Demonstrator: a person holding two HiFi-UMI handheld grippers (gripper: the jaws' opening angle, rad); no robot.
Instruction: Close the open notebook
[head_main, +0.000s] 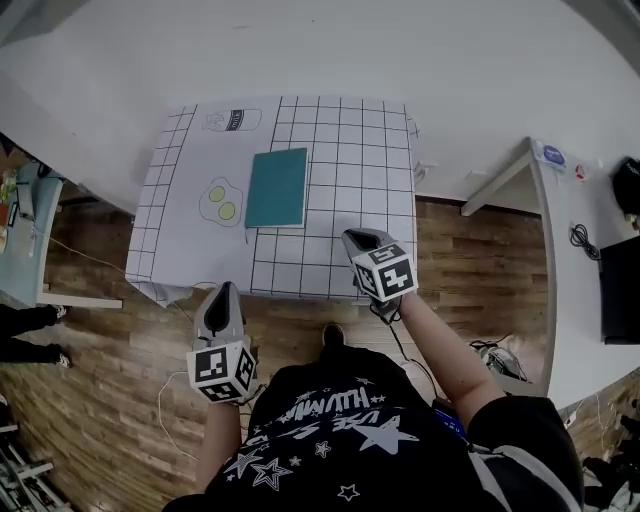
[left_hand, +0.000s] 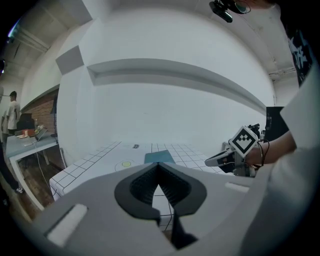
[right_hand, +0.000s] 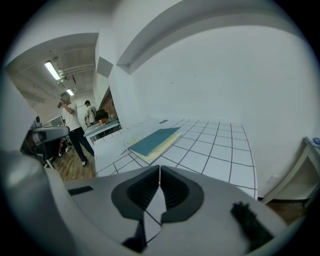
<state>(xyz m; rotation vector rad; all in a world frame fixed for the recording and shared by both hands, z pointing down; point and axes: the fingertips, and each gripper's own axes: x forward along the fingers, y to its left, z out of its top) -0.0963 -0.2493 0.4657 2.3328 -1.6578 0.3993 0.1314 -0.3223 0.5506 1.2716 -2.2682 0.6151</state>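
1. White wall (head_main: 420, 50) and wood floor (head_main: 90, 320). The table (head_main: 360, 180) stands against the wall under a white cloth with a black grid.
2. The notebook (head_main: 277, 187) lies flat at mid-table. It is closed, teal cover up, and pale page edges show in the right gripper view (right_hand: 152, 141).
3. An egg print (head_main: 220, 202) sits on the cloth just left of the notebook. A can drawing (head_main: 232, 120) is at the far edge, and its lettering is too small to read.
4. The left gripper (head_main: 222, 292) is off the table's near edge, over the floor. Its jaws are together with nothing between them (left_hand: 159, 165).
5. The right gripper (head_main: 356, 238) is over the table's near edge, nearer than the notebook, to its right and apart from it. Its jaws are closed and empty (right_hand: 159, 170).
6. In the left gripper view only a strip of the notebook (left_hand: 159, 157) shows above the gripper body.
7. The desk (head_main: 575, 330) at right carries dark items that are cut off at the frame edge.
8. The shirt (head_main: 330, 440) has stars and lettering, not legible.
9. People (right_hand: 75, 127) stand in the background, small, details unclear.
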